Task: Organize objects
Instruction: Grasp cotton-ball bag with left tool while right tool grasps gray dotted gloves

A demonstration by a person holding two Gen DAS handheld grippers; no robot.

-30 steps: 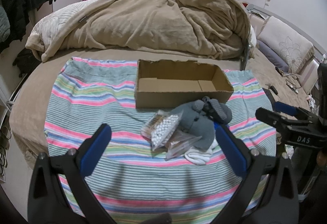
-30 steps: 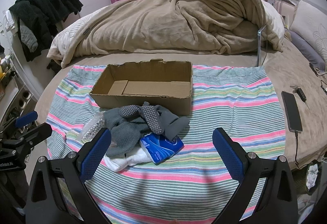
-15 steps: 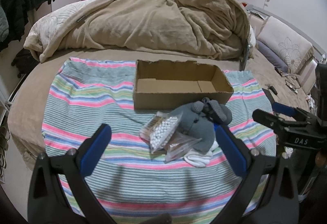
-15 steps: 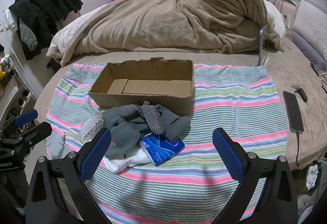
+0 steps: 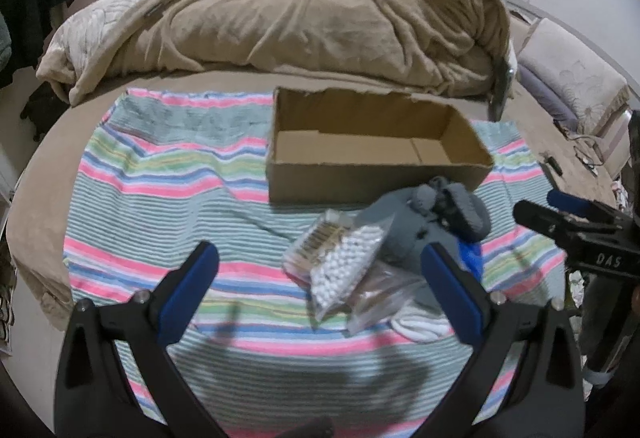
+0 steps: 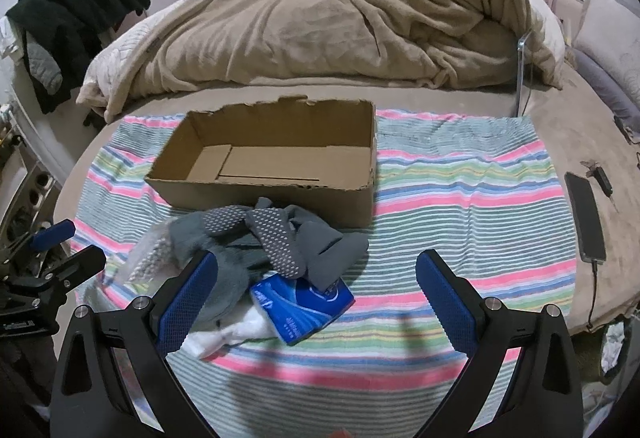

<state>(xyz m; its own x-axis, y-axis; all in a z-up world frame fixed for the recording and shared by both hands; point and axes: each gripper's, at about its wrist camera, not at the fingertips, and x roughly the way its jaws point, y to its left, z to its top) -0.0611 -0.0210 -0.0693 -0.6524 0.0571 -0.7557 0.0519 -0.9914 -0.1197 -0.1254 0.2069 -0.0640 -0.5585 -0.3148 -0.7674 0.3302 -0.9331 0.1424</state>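
An empty open cardboard box sits on a striped cloth on the bed. In front of it lies a pile: grey dotted socks, a blue tissue pack, white cloth, and clear bags of white beads and brown bits. My left gripper is open, above the cloth just left of the pile. My right gripper is open, hovering over the pile's near right side.
A rumpled tan blanket fills the bed behind the box. A phone with its cable lies right of the cloth. Dark clothes hang at the far left. The bed's edge runs along the near side.
The left gripper has shifted leftward and slightly nearer, so the box and pile now sit further right in its view. The right gripper barely moved. Both stay open.
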